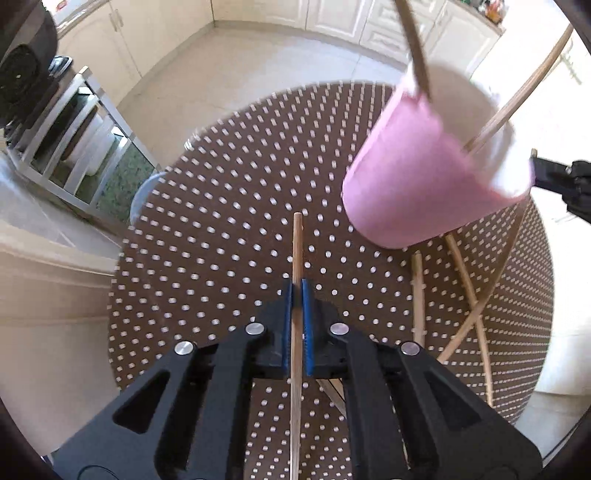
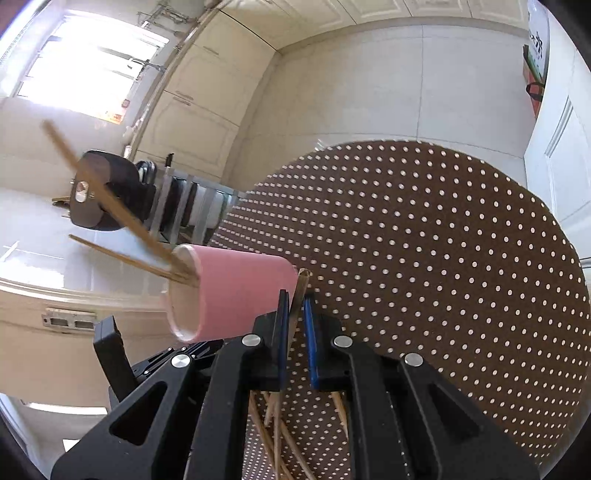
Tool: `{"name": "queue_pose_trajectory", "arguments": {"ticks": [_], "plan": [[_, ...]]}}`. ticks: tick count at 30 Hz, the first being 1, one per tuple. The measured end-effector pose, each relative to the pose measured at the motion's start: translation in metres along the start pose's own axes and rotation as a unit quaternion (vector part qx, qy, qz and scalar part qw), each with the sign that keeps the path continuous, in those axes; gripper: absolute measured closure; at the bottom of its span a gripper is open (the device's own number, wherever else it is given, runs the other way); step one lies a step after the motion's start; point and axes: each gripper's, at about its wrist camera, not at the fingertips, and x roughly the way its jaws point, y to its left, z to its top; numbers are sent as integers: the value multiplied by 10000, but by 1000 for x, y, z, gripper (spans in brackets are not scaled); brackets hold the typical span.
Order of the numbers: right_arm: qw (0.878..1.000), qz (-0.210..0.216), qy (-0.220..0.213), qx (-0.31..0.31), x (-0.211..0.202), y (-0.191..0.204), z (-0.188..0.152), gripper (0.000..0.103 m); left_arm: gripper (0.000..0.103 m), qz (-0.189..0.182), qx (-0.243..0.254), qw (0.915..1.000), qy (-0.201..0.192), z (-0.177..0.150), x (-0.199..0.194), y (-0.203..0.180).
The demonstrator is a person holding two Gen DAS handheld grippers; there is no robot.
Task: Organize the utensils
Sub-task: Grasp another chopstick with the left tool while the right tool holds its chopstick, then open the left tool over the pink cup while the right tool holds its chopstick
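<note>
**Both tongs clamped on chopsticks beside the pink cup**

The pink cup (image 1: 424,173) stands on the round brown dotted table (image 1: 229,192), toward its edge, with two wooden chopsticks (image 1: 517,99) leaning out of its mouth; their upper ends run out of the left wrist picture. The cup is blurred there, so its rim is hard to read.

The left gripper (image 1: 297,291) is closed on a single chopstick (image 1: 296,251), its blue pads pressed to either side of the stick, which pokes out ahead of the tips and runs back under the gripper body to the picture's lower edge. The right gripper (image 2: 295,302) is closed on another chopstick (image 2: 301,291), whose squared end stands just above the tips, right beside the cup's wall; whether it touches the cup I cannot tell.

More loose chopsticks (image 1: 469,295) lie crossed on the table near the cup, partly covered by the grippers' black frames.

Beyond the table stand a metal rack (image 1: 74,147), cream cabinets (image 1: 332,14) and a pale tiled floor (image 1: 258,66).
</note>
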Motion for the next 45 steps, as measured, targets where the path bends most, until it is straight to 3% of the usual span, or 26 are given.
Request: {"name": "queue_pose_trajectory", "arguments": {"ticks": [9, 17, 23, 30, 37, 45], "plan": [[9972, 228, -460, -550, -50, 47, -16, 98, 97, -186, -266, 9928, -1156, -4, -107, 9], [9888, 214, -831, -1221, -82, 94, -35, 98, 97, -306, -380, 9819, -1832, -15, -173, 2], [9825, 231, -1090, -1493, -102, 117, -42, 98, 97, -493, -417, 9709, -2305, -21, -220, -9], [9671, 155, -1579, -1987, -134, 150, -43, 98, 97, -655, -291, 9545, -2896, -14, -271, -28], [9509, 25, -1936, -2415, -147, 174, -39, 98, 97, -737, -218, 9421, -3265, 3, -297, -48], [9286, -201, -2293, -2911, -155, 189, -26, 98, 97, -710, -328, 9415, -3278, 22, -291, -58]]}}
